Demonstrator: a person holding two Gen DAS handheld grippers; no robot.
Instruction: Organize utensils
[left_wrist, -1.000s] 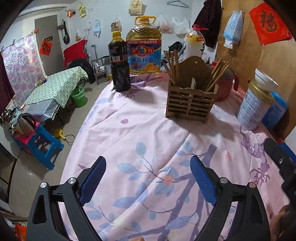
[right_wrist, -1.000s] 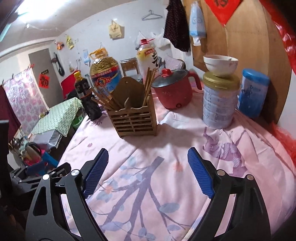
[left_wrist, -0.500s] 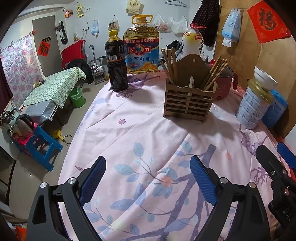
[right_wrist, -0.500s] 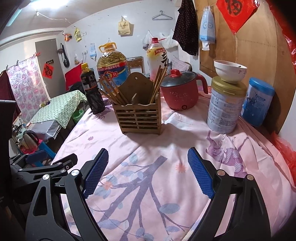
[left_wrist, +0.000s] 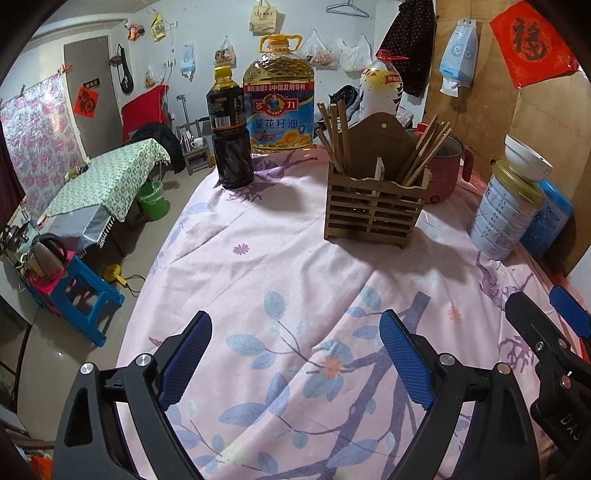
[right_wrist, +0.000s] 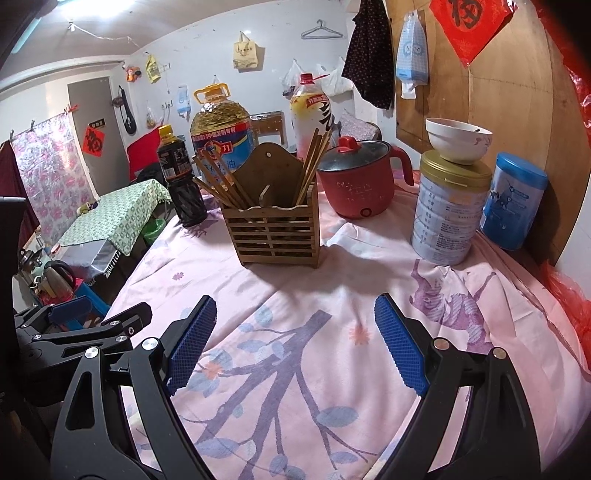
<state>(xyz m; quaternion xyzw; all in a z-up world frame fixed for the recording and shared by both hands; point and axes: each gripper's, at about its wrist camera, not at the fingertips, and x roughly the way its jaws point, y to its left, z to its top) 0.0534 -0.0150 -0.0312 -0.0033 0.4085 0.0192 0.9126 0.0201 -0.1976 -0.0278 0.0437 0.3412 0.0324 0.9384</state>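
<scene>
Both black blue-padded tongs, left (left_wrist: 295, 356) and right (right_wrist: 295, 341), hover released and empty; slatted wooden holder (right_wrist: 275, 230) of wooden chopsticks (right_wrist: 312, 164) stands ahead; likely approach, reach forward next

We see dark sauce bottle (left_wrist: 229, 129) beside big oil jug (left_wrist: 279, 96). Red electric pot (right_wrist: 356, 181) behind, white bowl (right_wrist: 458, 138) atop gold-lidded tin (right_wrist: 448, 214), blue canister (right_wrist: 513, 203) just beside. Pink floral cloth (left_wrist: 295, 280) underneath.
</scene>
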